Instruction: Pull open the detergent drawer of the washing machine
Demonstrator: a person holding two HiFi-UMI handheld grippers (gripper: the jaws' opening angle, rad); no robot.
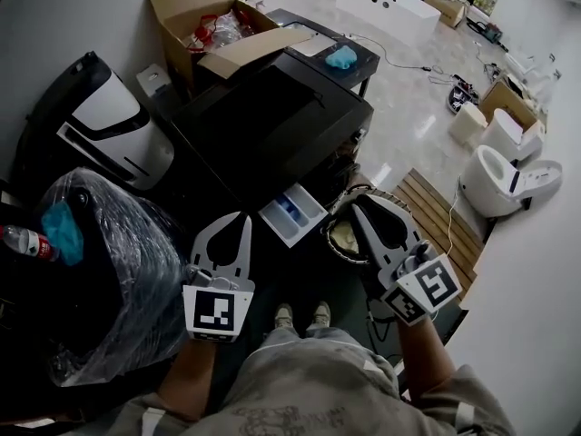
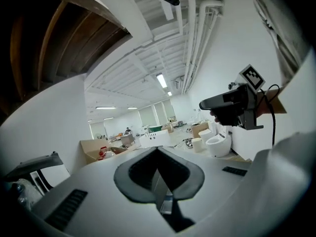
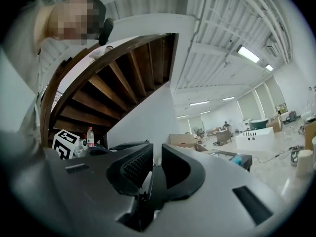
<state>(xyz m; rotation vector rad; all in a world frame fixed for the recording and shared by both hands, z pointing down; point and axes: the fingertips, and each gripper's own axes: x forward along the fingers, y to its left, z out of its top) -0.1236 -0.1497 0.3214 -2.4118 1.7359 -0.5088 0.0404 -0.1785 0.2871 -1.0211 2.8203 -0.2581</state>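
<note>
**Both grippers raised in front of a washing machine with its detergent drawer pulled open**

In the head view, a person stood facing a dark-topped washing machine (image 1: 272, 125). The detergent drawer (image 1: 292, 214), white with blue inside, jutted out from the near edge of the machine's top, pulled open. It lay between the two grippers and touched neither.

The left gripper (image 1: 242, 218) was held just left of the drawer. Its jaws were clenched together with nothing between them, as its own view showed. The right gripper (image 1: 359, 204) was held just right of the drawer. Its jaws were all but closed, with only a thin slit between the pads, and they grasped nothing.

An open cardboard box (image 1: 218, 21) sat at the far edge of the machine's top. A bundle wrapped in clear plastic (image 1: 109, 262) stood to the machine's left, with a bottle (image 1: 27, 242) beside it. A white toilet (image 1: 504, 180) stood well off to the right on the pale floor, near a strip of wooden slats (image 1: 445, 216).
</note>
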